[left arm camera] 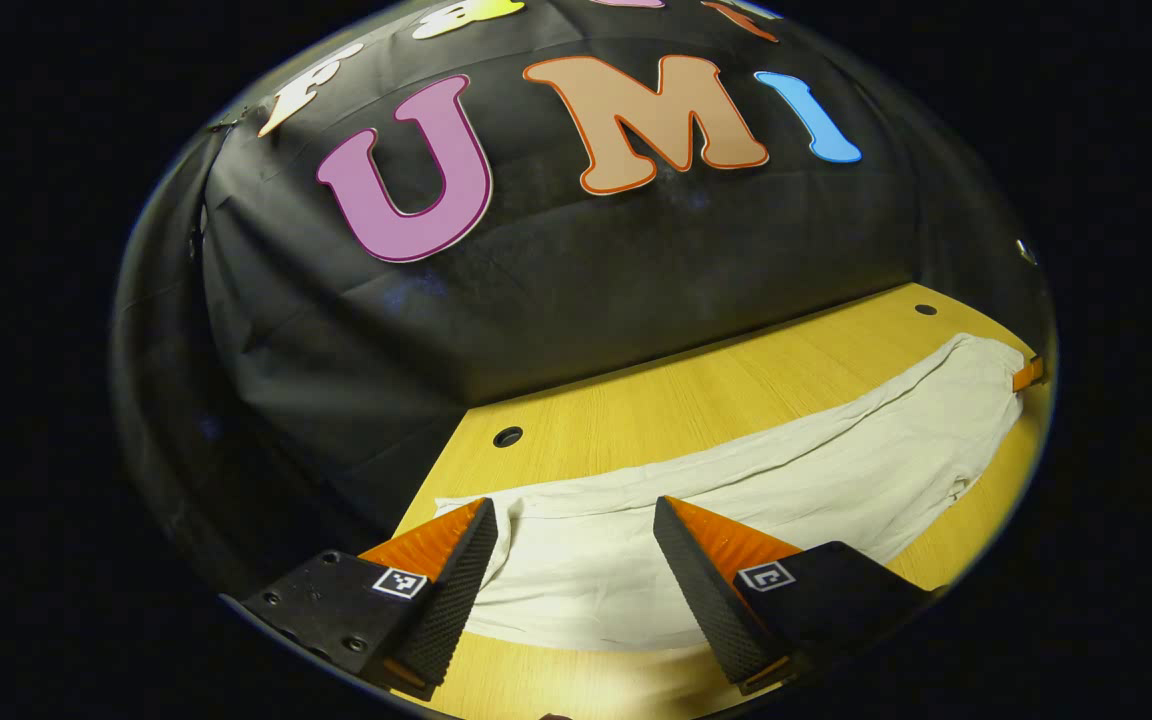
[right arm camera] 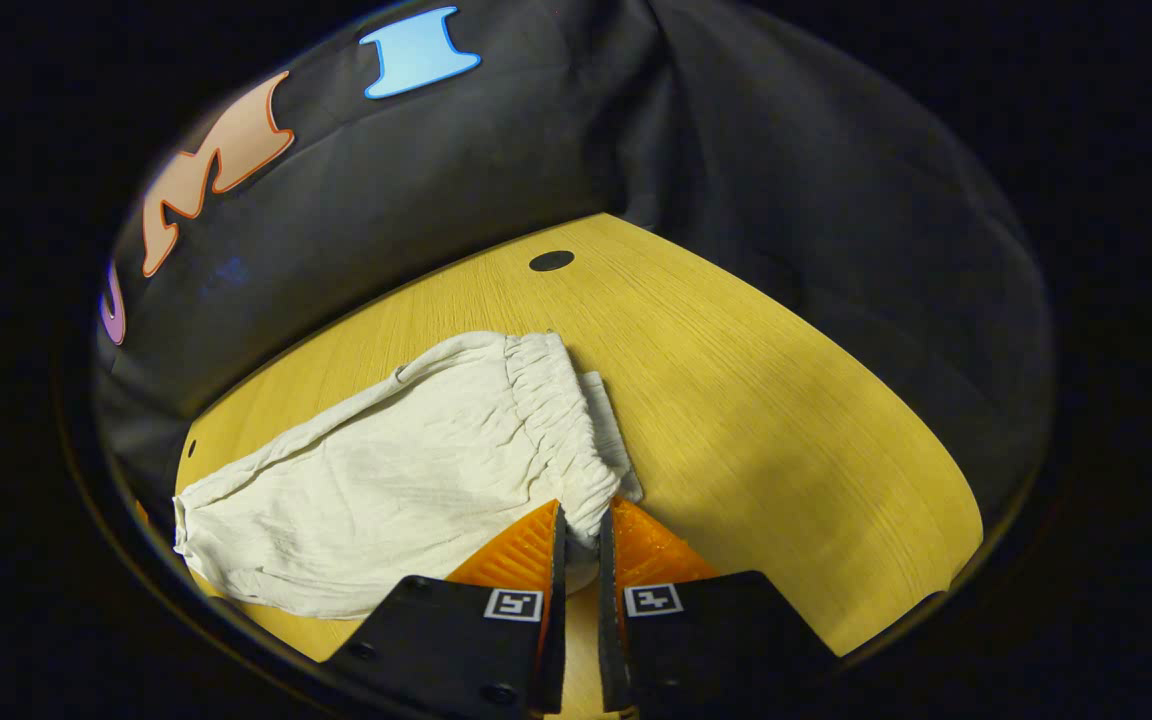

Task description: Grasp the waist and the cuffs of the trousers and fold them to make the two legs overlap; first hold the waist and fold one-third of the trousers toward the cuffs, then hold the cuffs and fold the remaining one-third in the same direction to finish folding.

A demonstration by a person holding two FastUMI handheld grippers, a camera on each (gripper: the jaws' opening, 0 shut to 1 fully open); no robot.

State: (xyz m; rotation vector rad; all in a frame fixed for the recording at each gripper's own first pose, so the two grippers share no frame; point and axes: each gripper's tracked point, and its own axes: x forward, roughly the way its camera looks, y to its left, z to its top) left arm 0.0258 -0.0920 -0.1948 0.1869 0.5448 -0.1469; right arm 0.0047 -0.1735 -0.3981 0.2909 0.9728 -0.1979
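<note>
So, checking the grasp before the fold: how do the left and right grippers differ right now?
The left gripper has its fingers spread wide over the cuff end of the trousers, gripping nothing; the right gripper has its fingers nearly closed, pinching the gathered waist. Both are low over the wooden table.

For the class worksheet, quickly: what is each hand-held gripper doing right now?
Left hand-held gripper: open, fingers apart over the cuff end of the trousers.
Right hand-held gripper: shut on the trousers' waistband.
</note>
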